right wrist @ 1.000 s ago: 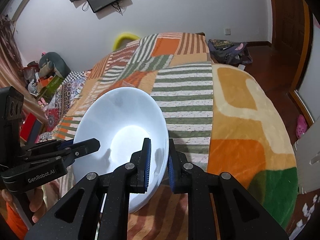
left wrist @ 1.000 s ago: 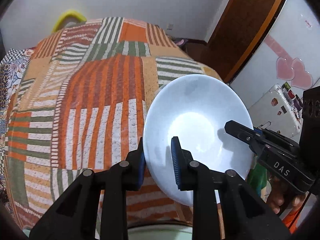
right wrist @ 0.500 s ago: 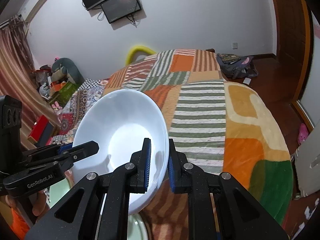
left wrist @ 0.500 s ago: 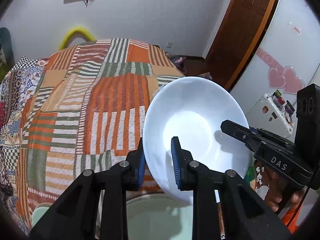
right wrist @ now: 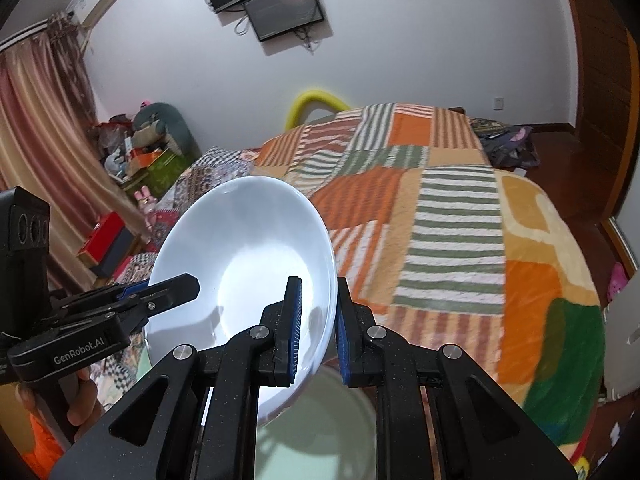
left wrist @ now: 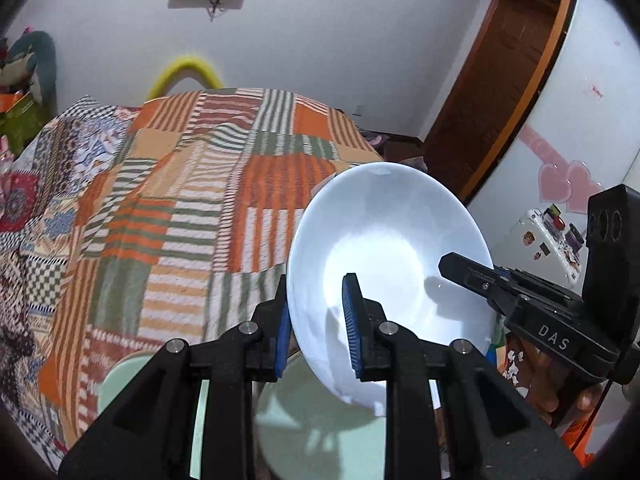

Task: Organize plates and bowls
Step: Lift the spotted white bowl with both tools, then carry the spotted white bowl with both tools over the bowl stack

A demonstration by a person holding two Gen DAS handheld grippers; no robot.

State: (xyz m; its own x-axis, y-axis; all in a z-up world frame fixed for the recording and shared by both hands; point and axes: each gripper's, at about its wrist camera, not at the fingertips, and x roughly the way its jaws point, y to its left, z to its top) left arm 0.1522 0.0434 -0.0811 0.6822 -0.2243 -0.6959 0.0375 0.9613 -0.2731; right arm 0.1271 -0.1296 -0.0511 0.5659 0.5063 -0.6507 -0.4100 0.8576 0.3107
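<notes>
A white bowl [left wrist: 384,248] hangs tilted in the air, held from both sides. My left gripper [left wrist: 316,308] is shut on its left rim, one blue pad inside and one outside. My right gripper [right wrist: 318,312] is shut on the opposite rim of the bowl [right wrist: 248,256] in the same way. Each view also shows the other gripper biting the far rim: the right gripper [left wrist: 452,266] and the left gripper [right wrist: 188,286]. Right below the bowl lies a pale green dish [left wrist: 320,420], also in the right wrist view [right wrist: 320,420]. A second pale green dish [left wrist: 120,376] sits to its left.
A bed with a striped patchwork quilt [left wrist: 192,208] fills the space beyond the bowl. A yellow foam loop [right wrist: 316,100] and a wall screen [right wrist: 280,8] stand behind it. A wooden door [left wrist: 508,92] and a white cabinet with heart stickers [left wrist: 560,184] are at right, with clutter and a curtain [right wrist: 44,152] at left.
Both grippers have carried the bowl upward and back from the quilt, keeping their grip. The pale green dishes have come into view beneath it.
</notes>
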